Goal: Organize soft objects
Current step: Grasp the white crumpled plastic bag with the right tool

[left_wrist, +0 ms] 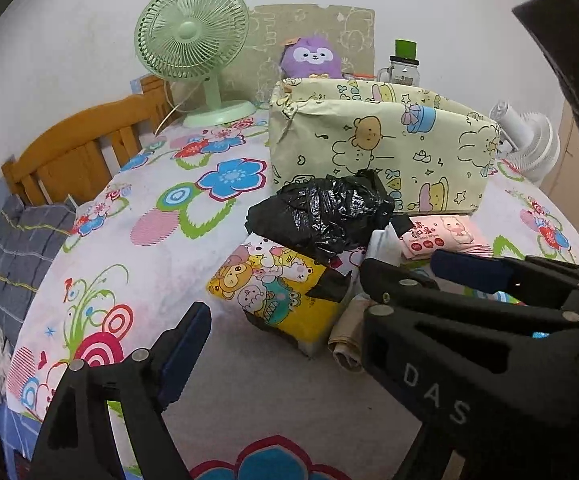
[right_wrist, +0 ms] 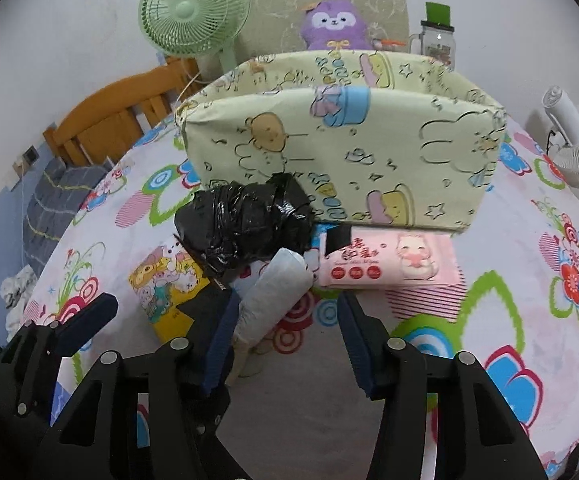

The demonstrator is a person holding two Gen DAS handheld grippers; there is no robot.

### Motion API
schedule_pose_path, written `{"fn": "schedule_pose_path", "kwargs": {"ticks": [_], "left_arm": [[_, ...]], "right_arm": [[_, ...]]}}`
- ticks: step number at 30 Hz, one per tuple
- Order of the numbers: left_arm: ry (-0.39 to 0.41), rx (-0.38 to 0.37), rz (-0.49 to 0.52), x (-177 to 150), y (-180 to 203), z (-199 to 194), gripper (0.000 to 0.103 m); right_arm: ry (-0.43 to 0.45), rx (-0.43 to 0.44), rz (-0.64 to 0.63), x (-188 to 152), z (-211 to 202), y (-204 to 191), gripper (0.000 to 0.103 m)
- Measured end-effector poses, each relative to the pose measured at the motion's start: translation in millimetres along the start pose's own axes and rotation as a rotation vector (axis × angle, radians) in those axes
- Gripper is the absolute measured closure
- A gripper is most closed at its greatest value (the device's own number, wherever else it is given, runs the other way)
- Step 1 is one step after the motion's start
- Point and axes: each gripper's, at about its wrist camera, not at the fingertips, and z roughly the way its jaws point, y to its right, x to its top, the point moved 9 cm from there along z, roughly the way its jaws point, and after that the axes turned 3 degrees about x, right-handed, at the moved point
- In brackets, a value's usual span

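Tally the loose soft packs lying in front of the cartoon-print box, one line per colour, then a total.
Black: 1, crumpled plastic bag
Yellow: 1, cartoon tissue pack
Pink: 1, wipes pack
Grey-white: 1, rolled bundle
Total: 4, all in front of the box. A beige item shows partly beside the roll; not counted.

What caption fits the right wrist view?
Open right gripper beside a rolled grey cloth, near black bag, pink wipes pack and cartoon-print box.
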Motion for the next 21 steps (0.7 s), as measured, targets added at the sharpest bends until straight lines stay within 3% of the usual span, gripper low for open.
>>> {"fn": "schedule_pose_path", "kwargs": {"ticks": [4,11,15,21], "left_arm": [[-0.014,-0.029,-0.017,-1,-2,2,0.017],[-0.034,-0.011,-0.007,-5,-6,6,0.016],[-0.035,-0.015,0.006,-6,-4,5,0.016],[0.006,0.001,0.019,1,-4,0,0.006]], "right_arm": [[-0.012,0.011,-0.014,-1,6,-7,0.059],[-0.031,0.033,-0.013,-3,16,-14,0.071],[-0.028,0.04,-0.003,-5,15,-12,0.082],[0.004,-0.004,-0.019,-2,3,-6,0.086]]}}
